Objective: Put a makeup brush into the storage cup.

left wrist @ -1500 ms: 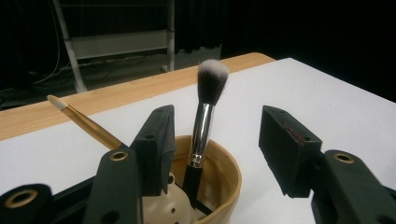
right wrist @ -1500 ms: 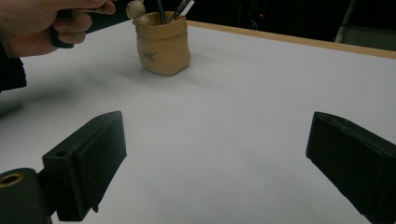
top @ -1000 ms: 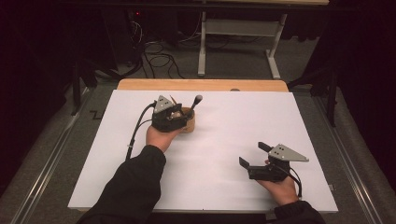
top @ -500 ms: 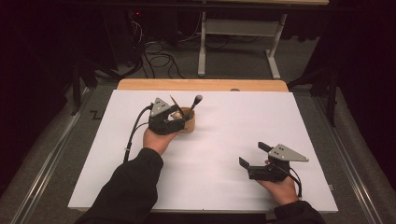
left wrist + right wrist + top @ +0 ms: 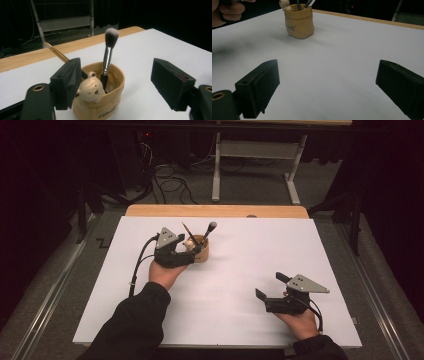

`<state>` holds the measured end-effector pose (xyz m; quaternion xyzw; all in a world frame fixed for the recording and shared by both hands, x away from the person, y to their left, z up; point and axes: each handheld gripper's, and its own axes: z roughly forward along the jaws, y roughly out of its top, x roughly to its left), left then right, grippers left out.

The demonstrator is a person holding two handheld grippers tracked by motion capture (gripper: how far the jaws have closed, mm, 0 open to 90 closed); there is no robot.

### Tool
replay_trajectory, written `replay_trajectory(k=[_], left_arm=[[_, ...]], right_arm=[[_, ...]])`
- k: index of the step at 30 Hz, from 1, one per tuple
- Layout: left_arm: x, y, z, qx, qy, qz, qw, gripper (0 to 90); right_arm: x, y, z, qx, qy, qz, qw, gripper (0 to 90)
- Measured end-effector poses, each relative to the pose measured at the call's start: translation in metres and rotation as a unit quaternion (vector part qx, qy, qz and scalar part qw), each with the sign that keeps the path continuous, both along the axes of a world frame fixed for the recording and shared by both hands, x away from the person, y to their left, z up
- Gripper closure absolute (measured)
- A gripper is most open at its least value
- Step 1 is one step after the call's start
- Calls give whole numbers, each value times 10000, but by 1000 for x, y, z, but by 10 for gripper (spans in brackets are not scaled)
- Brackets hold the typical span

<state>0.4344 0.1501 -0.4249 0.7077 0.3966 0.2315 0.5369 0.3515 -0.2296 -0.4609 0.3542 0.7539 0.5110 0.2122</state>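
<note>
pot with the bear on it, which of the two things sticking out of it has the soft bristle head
The makeup brush: black handle, silver ferrule, fluffy white-tipped head, standing nearly upright in the pot. The other, a thin wooden stick, leans away and shows no bristles.

Dark cursive lettering on front of tan bear-faced holder [image 5: 100, 100], cut off and blurred, unreadable, no other text legible

The cup [image 5: 110, 100] is tan with a cream bear head and dark lettering; the brush [image 5: 108, 56] has a black handle, silver collar and white-tipped bristles; the table [image 5: 260, 255] is white, edged in pale wood.
</note>
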Motion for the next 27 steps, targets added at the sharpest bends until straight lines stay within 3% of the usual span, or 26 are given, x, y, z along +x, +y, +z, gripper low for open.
replay_trajectory(k=[19, 24, 27], left_arm=[[-18, 14, -7, 154, 89, -68, 9998, 151], [-24, 22, -11, 246, 372, -212, 9988, 38], [-34, 28, -10, 296, 347, -254, 9986, 3]], right_arm=[[-1, 0, 0, -11, 1, 3, 10000, 57], [-1, 0, 0, -2, 3, -9, 10000, 56], [-1, -1, 0, 4, -14, -8, 10000, 56]])
